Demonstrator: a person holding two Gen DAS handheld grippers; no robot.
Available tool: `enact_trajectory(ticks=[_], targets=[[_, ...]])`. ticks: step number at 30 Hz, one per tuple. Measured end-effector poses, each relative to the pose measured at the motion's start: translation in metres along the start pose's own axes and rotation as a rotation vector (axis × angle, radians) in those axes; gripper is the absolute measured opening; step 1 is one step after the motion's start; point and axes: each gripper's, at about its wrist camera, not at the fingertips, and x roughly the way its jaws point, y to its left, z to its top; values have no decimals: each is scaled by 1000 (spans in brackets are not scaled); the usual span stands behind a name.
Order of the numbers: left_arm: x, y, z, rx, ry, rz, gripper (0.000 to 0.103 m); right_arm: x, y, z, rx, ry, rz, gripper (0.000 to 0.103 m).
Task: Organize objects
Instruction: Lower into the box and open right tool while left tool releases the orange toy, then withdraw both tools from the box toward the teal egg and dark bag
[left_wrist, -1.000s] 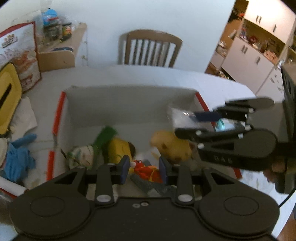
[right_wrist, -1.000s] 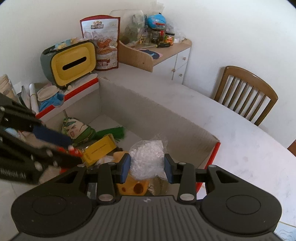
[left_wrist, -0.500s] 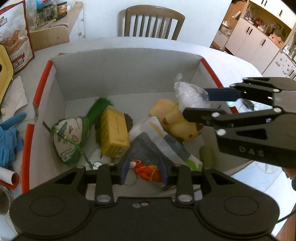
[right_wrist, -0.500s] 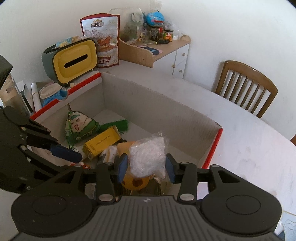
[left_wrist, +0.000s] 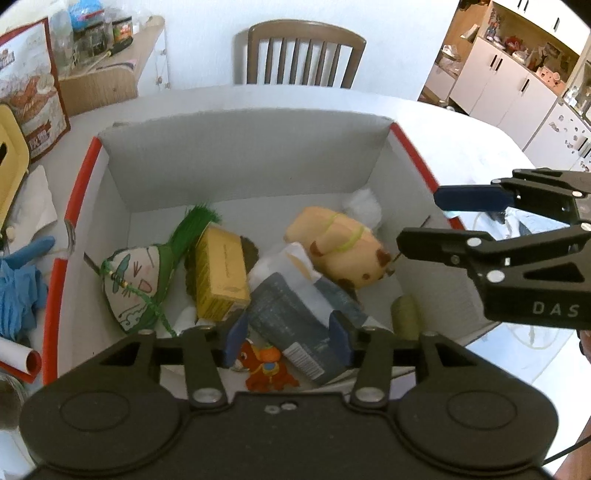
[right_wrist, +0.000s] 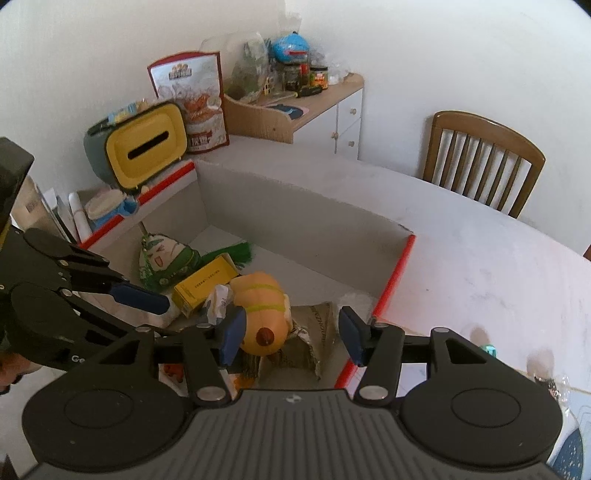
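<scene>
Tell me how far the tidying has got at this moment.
Done: the box already holds a yellow carton, a plush dog, a green-tasselled pouch, a grey packet and a clear plastic bag in its far corner. In hand: nothing; the right claw and left claw are open. Left: a blue glove and paper roll outside.

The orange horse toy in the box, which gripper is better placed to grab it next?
Left. The left gripper hangs open directly above the orange horse toy; the right gripper is open over the box's far side.
</scene>
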Motion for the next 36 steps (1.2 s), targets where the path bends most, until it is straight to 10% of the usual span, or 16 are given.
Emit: enact_trajectory(ticks=[36], targets=[[-43,-155,51,120,-199,-37,83,-147,-144,-56,155,-167,-50,80]])
